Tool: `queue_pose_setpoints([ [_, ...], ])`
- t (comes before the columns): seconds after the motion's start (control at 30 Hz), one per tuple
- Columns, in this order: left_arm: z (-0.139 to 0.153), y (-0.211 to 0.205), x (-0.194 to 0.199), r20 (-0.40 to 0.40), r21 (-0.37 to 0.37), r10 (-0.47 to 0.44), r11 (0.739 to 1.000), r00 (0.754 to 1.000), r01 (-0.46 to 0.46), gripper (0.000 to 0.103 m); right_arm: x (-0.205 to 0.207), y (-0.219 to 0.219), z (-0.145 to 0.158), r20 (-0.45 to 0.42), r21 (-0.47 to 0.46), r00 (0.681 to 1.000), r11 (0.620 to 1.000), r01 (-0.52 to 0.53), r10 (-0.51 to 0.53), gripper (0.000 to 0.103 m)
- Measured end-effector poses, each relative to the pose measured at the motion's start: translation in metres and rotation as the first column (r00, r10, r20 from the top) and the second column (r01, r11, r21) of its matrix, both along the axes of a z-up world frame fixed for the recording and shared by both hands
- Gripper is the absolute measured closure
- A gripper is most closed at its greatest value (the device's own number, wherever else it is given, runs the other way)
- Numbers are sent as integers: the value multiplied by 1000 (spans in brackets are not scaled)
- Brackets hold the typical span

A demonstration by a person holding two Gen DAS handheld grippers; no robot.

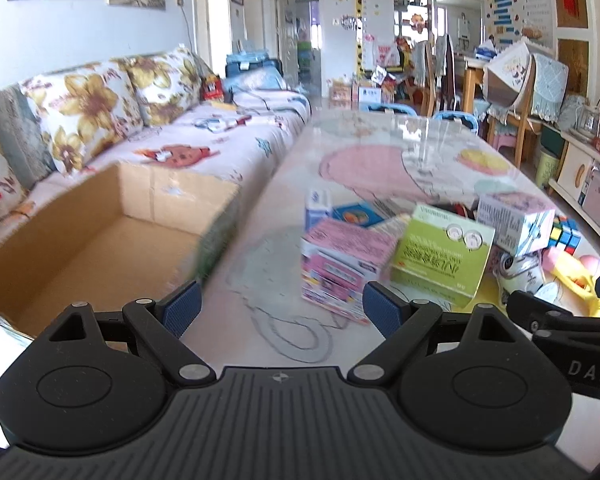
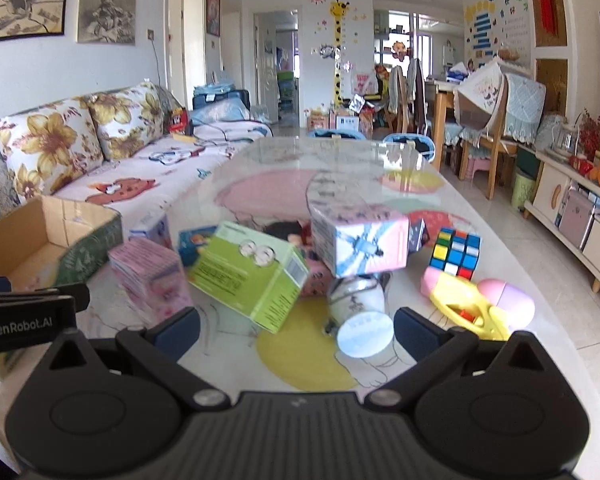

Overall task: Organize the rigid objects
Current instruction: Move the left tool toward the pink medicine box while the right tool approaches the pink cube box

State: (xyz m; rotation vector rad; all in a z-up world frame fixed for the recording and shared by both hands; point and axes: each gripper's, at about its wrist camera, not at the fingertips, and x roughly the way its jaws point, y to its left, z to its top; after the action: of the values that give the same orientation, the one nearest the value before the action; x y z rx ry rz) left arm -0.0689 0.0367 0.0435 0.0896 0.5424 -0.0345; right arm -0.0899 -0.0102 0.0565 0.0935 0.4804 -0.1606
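A pile of items lies on the glass table: a pink box, a green box, a pink-and-white ribbon-print box, a Rubik's cube, a white jar and a yellow-pink toy. An open, empty cardboard box stands at the left. My left gripper is open, empty, between the cardboard box and the pink box. My right gripper is open, empty, just short of the green box and jar.
A floral sofa runs along the left of the table. Chairs and a dining table stand beyond the far end. A low cabinet lines the right wall. The right gripper's body shows at the left view's right edge.
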Motion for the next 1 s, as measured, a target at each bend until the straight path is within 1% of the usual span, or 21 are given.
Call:
queue_pose_setpoints([
  [0.2,9,11,-14,58,15,21,1000,998,-22,0,-19,30,28,39,-20,999,999,-29,29,1],
  [0.4,7,17,-22,114,19,61,998,992,-64,0,-35,60,53,93,-61,993,996,-67,72,1],
  [0.53,-1,16,-27,146,21,80,996,986,-84,0,-46,73,68,132,-77,986,993,-93,103,1],
  [0.73,-15,12,-36,188,4,110,994,976,-113,0,-59,92,89,193,-115,971,986,-117,138,1],
  [0.83,-23,11,-43,202,-17,124,992,972,-123,0,-67,97,96,220,-123,964,984,-126,151,1],
  [0.97,-32,5,-52,225,-26,132,991,965,-130,0,-74,106,101,241,-136,955,981,-141,170,1],
  [1.0,-31,12,-58,235,-30,133,991,963,-130,0,-76,107,102,246,-139,953,979,-146,177,1],
])
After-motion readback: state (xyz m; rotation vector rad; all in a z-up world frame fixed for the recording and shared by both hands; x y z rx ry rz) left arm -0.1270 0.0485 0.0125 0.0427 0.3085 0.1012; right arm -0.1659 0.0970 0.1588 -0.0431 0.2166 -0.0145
